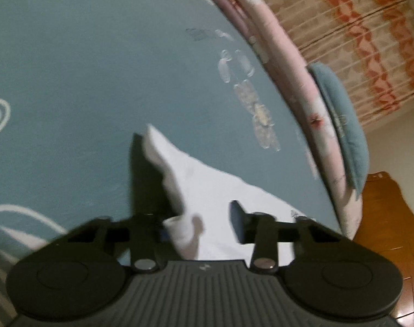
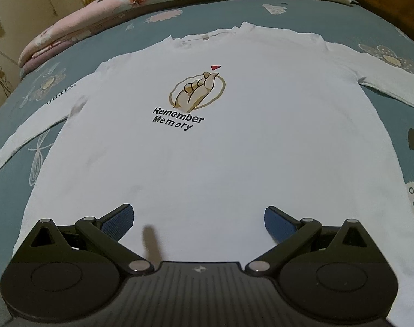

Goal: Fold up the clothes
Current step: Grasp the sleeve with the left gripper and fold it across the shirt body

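Right claw gapes wide, holding nothing, over the hem of a white shirt lying flat on the blue bedsheet; its chest print reads "Remember Memory", its sleeve lettering is too warped to read. Left claw is part open with a sleeve cuff between its fingers; blur hides any grip. Pink quilt beyond.

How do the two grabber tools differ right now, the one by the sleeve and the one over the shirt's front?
The left gripper has white sleeve cloth bunched between its fingers; the right gripper has nothing between its own. The left one's jaws stand narrower, the right one's spread wide. The left view is blurred and tilted toward the bed's edge; the right view is sharp, squarely facing the flat white shirt. Both are black with blue pads, above the same blue bedspread.
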Available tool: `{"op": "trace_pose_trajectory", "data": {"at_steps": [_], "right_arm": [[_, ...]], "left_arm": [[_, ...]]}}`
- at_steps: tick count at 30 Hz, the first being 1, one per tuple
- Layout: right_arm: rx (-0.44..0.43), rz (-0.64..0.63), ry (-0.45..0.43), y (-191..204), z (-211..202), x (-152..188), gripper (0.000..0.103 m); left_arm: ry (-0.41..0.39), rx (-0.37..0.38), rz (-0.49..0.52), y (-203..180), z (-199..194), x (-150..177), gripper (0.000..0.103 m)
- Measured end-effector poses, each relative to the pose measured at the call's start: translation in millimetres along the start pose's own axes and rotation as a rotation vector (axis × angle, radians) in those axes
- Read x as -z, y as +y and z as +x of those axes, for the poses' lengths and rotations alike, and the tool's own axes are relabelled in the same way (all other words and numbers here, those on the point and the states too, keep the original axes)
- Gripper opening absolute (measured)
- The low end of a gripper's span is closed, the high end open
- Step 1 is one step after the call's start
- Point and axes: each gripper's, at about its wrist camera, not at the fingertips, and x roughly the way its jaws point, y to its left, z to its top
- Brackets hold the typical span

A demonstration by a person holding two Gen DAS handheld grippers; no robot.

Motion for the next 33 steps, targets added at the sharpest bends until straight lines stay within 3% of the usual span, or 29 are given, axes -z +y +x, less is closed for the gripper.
{"op": "trace_pose_trajectory", "data": {"at_steps": [4,14,20,33], "right_arm": [[-0.008,0.013,-0.007,-4,-3,1,0.103],[-0.014,0.058,-0.037,-25,-14,5,0.103],[-0.015,0.076,-0.041,-35,-15,7,0.103],[-0.018,0.052,-0.043,-31,-13,6,0.103]], "left_arm": [[0.027,-0.118,0.062,-16,-2,0,0.011],[0.042,-0.295,0.198,-49,-12,7,0.010],[0.029,-0.294,0.144,-36,-9,8,0.010],[-0.006,-0.364,0.305,-86,-24,12,0.010]]}}
